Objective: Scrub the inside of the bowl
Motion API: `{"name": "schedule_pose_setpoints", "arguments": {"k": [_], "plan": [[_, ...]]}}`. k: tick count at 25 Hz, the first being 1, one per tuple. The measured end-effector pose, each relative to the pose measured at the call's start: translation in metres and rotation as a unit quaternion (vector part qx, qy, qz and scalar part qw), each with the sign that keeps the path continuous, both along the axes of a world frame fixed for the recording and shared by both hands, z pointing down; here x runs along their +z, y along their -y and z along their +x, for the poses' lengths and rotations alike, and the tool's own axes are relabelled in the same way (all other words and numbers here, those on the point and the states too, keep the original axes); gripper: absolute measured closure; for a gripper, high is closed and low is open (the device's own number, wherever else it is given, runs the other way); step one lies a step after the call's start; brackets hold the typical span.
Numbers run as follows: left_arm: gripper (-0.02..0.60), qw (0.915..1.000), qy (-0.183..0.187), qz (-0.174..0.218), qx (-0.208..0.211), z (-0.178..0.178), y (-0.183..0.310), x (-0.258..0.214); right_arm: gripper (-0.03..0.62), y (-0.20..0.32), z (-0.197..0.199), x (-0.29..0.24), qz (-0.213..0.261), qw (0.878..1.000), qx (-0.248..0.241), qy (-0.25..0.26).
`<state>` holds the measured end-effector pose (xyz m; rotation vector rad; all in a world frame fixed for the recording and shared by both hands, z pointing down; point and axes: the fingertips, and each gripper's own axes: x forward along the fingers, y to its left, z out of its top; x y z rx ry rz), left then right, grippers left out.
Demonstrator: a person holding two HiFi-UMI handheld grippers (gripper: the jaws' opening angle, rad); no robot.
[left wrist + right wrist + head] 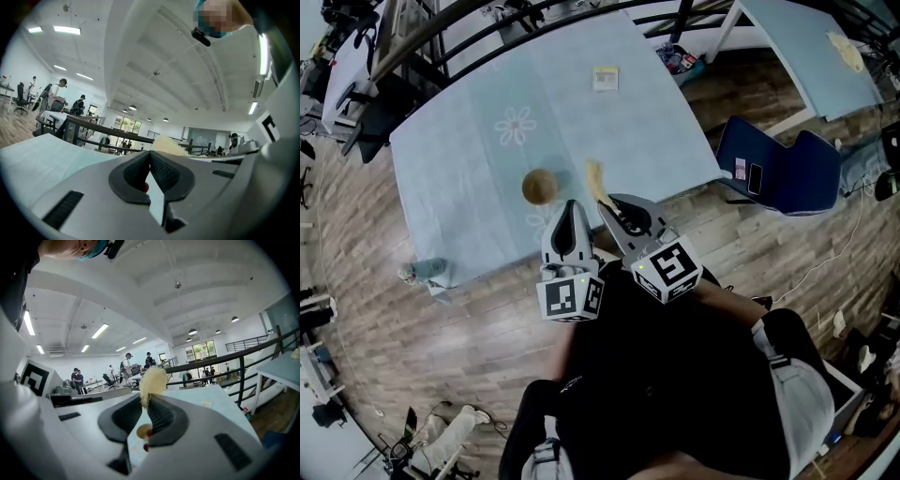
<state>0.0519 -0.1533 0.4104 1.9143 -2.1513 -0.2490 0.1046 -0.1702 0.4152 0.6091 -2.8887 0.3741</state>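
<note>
A small brown bowl stands on the light blue tablecloth near the table's front edge. My right gripper is shut on a pale yellow scrubber, which sticks out past the jaws just right of the bowl and apart from it. In the right gripper view the scrubber rises from the closed pads of the gripper, and the bowl shows through the gap below them. My left gripper hovers just in front of the bowl. In its own view it is shut, with nothing between the pads.
A yellow packet lies far back on the table. A blue chair stands to the right, and a second table beyond it. A crumpled cloth lies by the table's left corner. A black railing runs behind.
</note>
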Motion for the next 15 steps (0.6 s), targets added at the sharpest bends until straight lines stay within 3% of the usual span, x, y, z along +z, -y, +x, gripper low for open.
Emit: {"name": "schedule_pose_setpoints", "arguments": {"k": [9, 15], "plan": [[0.566, 0.995, -0.001, -0.024, -0.097, 0.018, -0.041, 0.01, 0.553, -0.02, 0.011, 0.011, -0.007, 0.996, -0.092, 0.0], [0.566, 0.9912, -0.004, -0.031, -0.128, 0.027, -0.051, 0.015, 0.553, -0.027, 0.016, 0.014, -0.01, 0.992, -0.124, 0.001]]}}
